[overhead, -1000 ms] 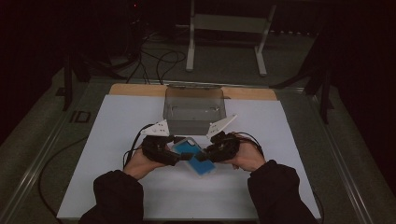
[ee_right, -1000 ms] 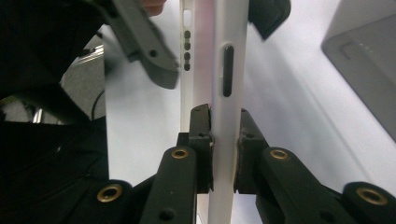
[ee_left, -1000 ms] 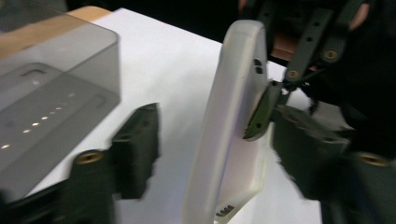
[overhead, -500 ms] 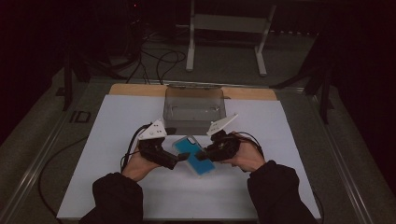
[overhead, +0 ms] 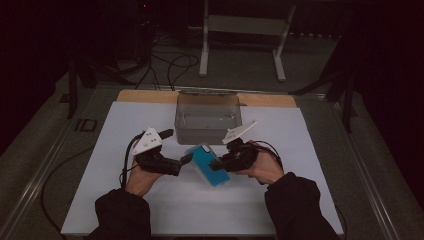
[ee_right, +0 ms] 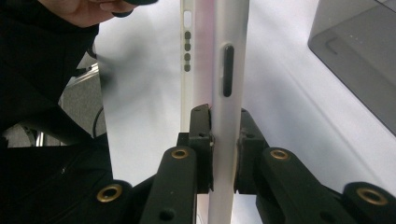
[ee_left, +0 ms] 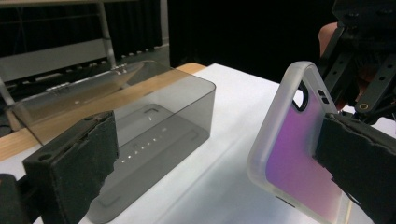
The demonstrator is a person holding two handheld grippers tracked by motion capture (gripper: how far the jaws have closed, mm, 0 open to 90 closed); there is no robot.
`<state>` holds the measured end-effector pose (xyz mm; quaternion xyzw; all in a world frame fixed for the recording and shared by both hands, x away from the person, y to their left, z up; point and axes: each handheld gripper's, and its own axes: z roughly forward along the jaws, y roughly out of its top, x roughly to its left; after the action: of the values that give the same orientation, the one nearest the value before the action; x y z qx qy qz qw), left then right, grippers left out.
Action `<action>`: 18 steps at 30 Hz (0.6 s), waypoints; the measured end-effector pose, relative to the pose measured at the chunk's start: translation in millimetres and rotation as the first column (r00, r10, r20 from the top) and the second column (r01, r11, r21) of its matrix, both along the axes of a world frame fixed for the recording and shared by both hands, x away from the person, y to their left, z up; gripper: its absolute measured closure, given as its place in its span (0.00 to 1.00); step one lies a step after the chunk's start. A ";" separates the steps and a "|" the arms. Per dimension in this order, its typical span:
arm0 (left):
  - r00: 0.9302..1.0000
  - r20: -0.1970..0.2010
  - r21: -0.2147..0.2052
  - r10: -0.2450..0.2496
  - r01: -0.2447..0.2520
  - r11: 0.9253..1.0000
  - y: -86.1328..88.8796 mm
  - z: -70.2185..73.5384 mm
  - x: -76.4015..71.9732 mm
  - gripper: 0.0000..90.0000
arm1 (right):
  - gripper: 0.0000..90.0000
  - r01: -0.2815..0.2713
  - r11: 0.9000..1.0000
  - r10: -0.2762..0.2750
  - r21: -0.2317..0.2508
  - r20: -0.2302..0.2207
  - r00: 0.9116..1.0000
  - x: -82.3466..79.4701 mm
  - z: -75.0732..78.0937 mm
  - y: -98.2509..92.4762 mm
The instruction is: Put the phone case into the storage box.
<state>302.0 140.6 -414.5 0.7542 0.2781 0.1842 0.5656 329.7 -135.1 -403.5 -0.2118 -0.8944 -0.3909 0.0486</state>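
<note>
Withdrawn wide-open, left tool leaves right tool clamping phone case.

One phone case, one clear box, two tools

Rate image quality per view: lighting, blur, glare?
High view: dim, surroundings nearly black, white table sheet evenly lit, phone case reads blue. Left gripper view: brighter, near pads soft, small glints on the smoky box. Right gripper view: case edge sharp enough, sheet behind it washed out.
</note>
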 end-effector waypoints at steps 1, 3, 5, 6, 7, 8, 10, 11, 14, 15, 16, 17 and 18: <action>1.000 0.009 0.007 0.020 -0.021 1.000 3.1 -1.2 -1.2 0.00 | 0.90 0.003 1.000 -0.003 0.003 0.002 1.000 -0.1 0.3 0.0; 0.999 0.012 0.005 0.031 -0.031 1.000 4.7 -2.0 -1.7 0.00 | 0.90 0.004 1.000 -0.004 0.004 0.005 1.000 0.0 0.4 -0.1; 0.998 0.019 0.006 0.056 -0.056 0.998 9.2 -4.4 -4.4 0.00 | 0.90 0.006 1.000 -0.006 0.001 0.006 1.000 -0.1 0.3 -0.1; 0.997 0.027 0.009 0.068 -0.068 0.998 10.5 -4.9 -5.6 0.00 | 0.90 0.007 1.000 -0.007 0.001 0.005 1.000 -0.1 0.3 -0.2; 0.997 0.027 0.009 0.068 -0.068 0.998 10.5 -4.9 -5.6 0.00 | 0.90 0.007 1.000 -0.007 0.001 0.003 1.000 -0.1 0.4 -0.3; 0.996 0.034 0.008 0.083 -0.083 0.997 13.4 -5.6 -8.2 0.00 | 0.90 0.009 1.000 -0.009 -0.001 0.002 1.000 0.0 0.4 -0.3; 0.993 0.047 0.012 0.105 -0.106 0.994 16.1 -6.4 -11.2 0.00 | 0.90 0.013 1.000 -0.013 0.000 -0.003 1.000 0.0 0.4 -0.3; 0.993 0.047 0.012 0.105 -0.106 0.994 16.1 -6.4 -11.2 0.00 | 0.90 0.016 1.000 -0.016 0.001 -0.006 1.000 0.0 0.4 -0.2; 0.988 0.067 0.026 0.140 -0.142 0.990 20.4 -7.9 -16.0 0.00 | 0.90 0.021 1.000 -0.021 0.001 -0.007 1.000 -0.2 0.8 -0.2; 0.986 0.073 0.031 0.150 -0.153 0.988 22.2 -8.7 -18.2 0.00 | 0.90 0.026 1.000 -0.026 0.007 -0.006 1.000 -0.4 1.4 -0.2; 0.985 0.073 0.034 0.159 -0.162 0.986 23.2 -9.3 -19.6 0.00 | 0.90 0.026 1.000 -0.026 0.007 -0.006 1.000 -0.4 1.4 -0.2; 0.983 0.079 0.040 0.164 -0.168 0.985 24.9 -10.4 -21.2 0.00 | 0.90 0.031 0.999 -0.031 0.009 -0.003 1.000 -0.5 1.8 -0.3; 0.983 0.078 0.043 0.168 -0.171 0.984 26.6 -11.8 -22.4 0.00 | 0.90 0.031 0.999 -0.031 0.009 -0.003 1.000 -0.5 1.8 -0.3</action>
<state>279.6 167.2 -426.3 0.7341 0.3154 0.2664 0.5391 329.2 -135.4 -401.7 -0.2260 -0.8892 -0.3953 0.0450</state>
